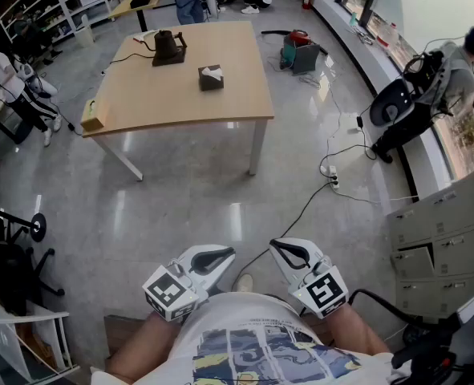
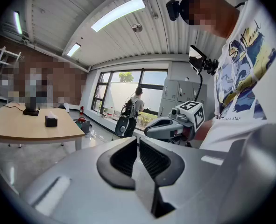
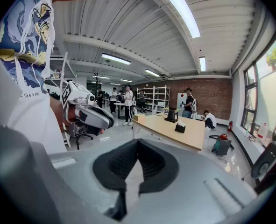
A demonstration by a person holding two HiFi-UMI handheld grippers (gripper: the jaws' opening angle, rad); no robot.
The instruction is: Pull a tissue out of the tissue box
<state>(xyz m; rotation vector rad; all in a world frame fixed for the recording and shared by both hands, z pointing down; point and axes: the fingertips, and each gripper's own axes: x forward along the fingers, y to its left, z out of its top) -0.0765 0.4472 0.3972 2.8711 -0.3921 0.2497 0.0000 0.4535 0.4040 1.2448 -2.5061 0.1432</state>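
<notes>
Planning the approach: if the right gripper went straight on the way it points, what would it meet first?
Nothing close. Ahead of the right gripper is floor, likely met first as it tips down; farther on, the near corner of the table, left of the tissue box.

Open floor (image 1: pixel 212 203) leads to the table (image 1: pixel 156 103) (kettle (image 1: pixel 168 46) stands near the tissue box (image 1: pixel 211 78)).
</notes>
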